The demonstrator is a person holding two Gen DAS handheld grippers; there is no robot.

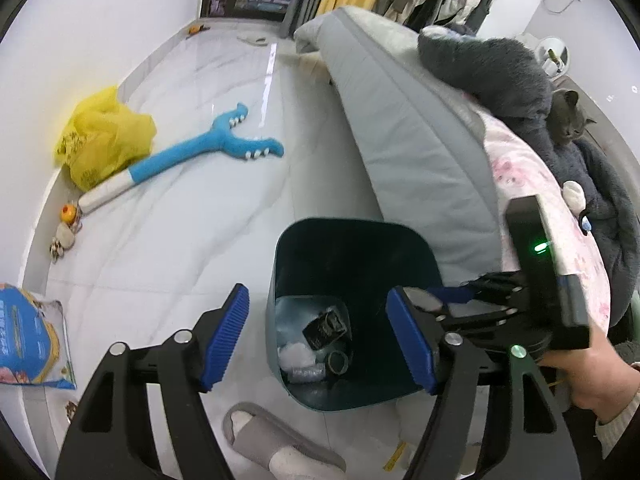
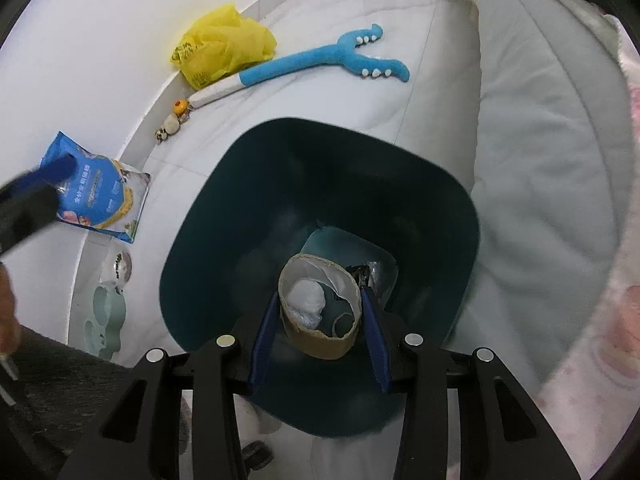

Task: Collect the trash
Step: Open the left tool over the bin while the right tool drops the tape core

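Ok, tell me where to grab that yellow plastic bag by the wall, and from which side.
Grip the yellow bag at its crumpled upper bunch, coming from above on the open-floor side. It sits slumped against the wall, so that side is blocked, and the blue toy lies close along its floor edge. The raised folds look like the easiest pinch.

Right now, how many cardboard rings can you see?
2. One big cardboard ring is pinched between the right gripper's fingers above the bin. One small dark ring lies inside. More may be hidden.
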